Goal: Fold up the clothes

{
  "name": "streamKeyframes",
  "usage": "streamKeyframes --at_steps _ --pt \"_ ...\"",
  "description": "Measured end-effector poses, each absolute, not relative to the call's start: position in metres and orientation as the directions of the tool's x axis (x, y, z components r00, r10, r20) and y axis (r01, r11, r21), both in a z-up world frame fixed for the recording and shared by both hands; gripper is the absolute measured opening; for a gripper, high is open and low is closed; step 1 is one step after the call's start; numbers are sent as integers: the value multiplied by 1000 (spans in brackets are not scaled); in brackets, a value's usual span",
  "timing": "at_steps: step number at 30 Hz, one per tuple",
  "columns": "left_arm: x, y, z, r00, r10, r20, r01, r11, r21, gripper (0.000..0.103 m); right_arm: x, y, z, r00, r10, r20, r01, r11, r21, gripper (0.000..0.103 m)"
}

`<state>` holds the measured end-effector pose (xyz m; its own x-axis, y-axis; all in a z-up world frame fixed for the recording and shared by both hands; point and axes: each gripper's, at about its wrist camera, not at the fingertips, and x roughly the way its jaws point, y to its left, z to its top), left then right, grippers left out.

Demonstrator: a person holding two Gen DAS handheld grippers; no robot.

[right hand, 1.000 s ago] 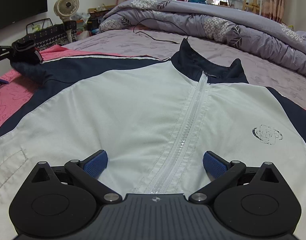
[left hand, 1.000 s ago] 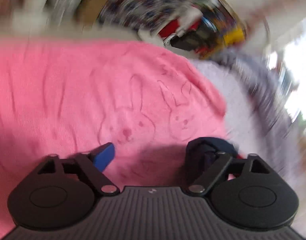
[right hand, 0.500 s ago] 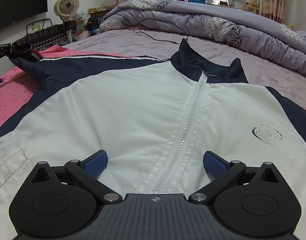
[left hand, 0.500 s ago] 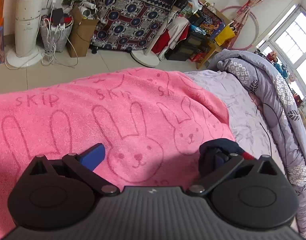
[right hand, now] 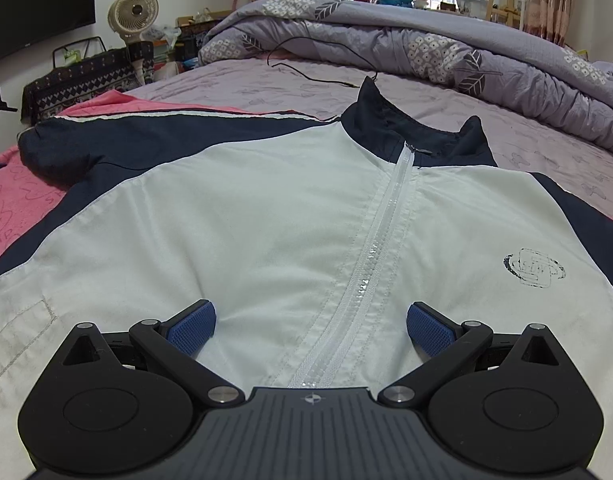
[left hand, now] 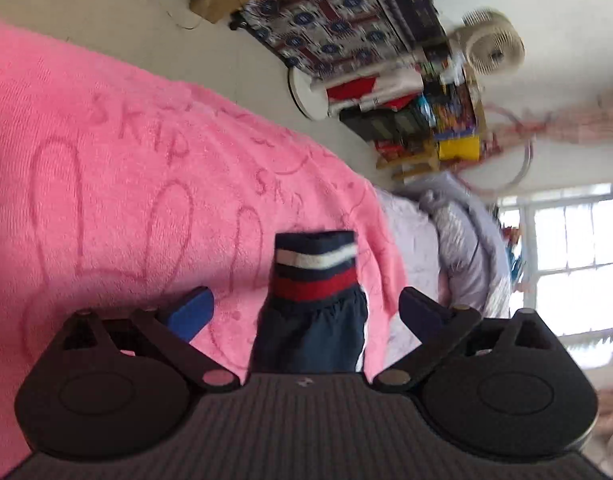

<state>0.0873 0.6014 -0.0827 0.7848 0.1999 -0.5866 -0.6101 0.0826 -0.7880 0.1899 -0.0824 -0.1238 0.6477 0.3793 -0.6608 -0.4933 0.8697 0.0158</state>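
A white and navy zip jacket (right hand: pixel 286 220) lies spread front-up on the bed. Its navy sleeve (right hand: pixel 106 144) stretches left onto a pink bunny towel (left hand: pixel 126 184). The sleeve's striped cuff (left hand: pixel 314 268), navy with white and red bands, rests on the towel between the fingers of my left gripper (left hand: pixel 306 306). Those jaws stand wide and are closing, and neither pad touches the cuff. My right gripper (right hand: pixel 310 320) hangs open low over the jacket's front, its pads either side of the white zipper (right hand: pixel 386 232), holding nothing.
A rumpled lilac quilt (right hand: pixel 426 40) is heaped along the far side of the bed, with a thin black cable (right hand: pixel 306 76) in front of it. Beyond the bed's left edge stand a fan (right hand: pixel 132 10), a patterned bag (left hand: pixel 334 28) and cluttered shelves.
The left view has rolled and shifted. The cuff, earlier bunched against the left gripper's right finger, now lies free between wider jaws. In the right view the sleeve end has dropped onto the towel.
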Motion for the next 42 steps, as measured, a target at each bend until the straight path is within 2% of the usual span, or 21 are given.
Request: streamKeyframes --at_steps 2,4,6,8,10,12,14,15,17,18,19,20,22,24,25,28,32,37,39,42 --pt "100 580 -58 732 260 -630 -681 296 -670 100 190 -82 -124 648 379 -661 -493 870 16 103" --pt "119 548 -31 693 324 -644 -697 529 -485 100 190 -82 -124 648 380 -661 -494 869 16 103" --pt "141 497 -10 710 325 -625 -593 754 -282 101 190 -82 -124 648 380 -661 -494 869 16 103" --pt "159 435 -1 751 237 -616 -410 899 -154 102 190 -82 -124 647 380 -661 -494 869 16 103" --pt "171 377 -4 772 114 -626 -230 967 -107 102 190 -82 -124 647 380 -661 -494 870 17 103" --pt "180 329 -15 761 -10 -649 -94 988 -125 102 191 -82 -124 647 380 -661 -493 870 17 103" --pt "189 295 -34 715 -59 -697 -21 994 -105 103 191 -82 -124 647 381 -661 -493 870 18 103" --pt "194 282 -46 691 -21 -722 -16 999 -45 103 191 -82 -124 647 381 -661 -493 870 19 103" --pt "202 276 -72 654 175 -736 -92 984 152 103 191 -83 -124 646 382 -661 -493 870 20 103" --pt "200 289 -79 659 216 -720 -139 976 166 103 191 -82 -124 646 382 -661 -493 870 21 103" --pt "196 310 -81 661 230 -715 -208 971 120 103 191 -82 -124 646 382 -661 -493 870 21 103" --pt "193 333 -82 627 293 -722 -321 942 103 103 191 -82 -124 646 382 -660 -493 870 22 103" --pt "182 383 -79 467 508 -724 -593 787 169 103 191 -82 -124 646 382 -660 -492 870 22 103" --pt "167 424 -70 381 543 -749 -735 669 111 100 191 -82 -124 647 382 -660 -492 870 22 103" --pt "159 434 -63 396 513 -761 -753 656 51 94 191 -82 -124 646 382 -660 -492 871 23 103" --pt "154 391 -38 540 417 -731 -593 805 21 95 193 -82 -123 639 383 -667 -491 870 29 103" --pt "146 265 -13 678 178 -713 -205 978 49 101 195 -79 -117 611 350 -710 -481 876 18 103" --pt "99 114 -10 673 -141 -727 185 983 -19 103 158 -97 -101 554 301 -776 -471 882 6 103" --pt "83 72 -27 634 -150 -759 268 963 33 103 131 -114 -98 540 297 -788 -485 875 -3 103" --pt "56 35 -66 590 -57 -805 308 938 159 103 86 -148 -95 525 311 -792 -483 875 24 103"
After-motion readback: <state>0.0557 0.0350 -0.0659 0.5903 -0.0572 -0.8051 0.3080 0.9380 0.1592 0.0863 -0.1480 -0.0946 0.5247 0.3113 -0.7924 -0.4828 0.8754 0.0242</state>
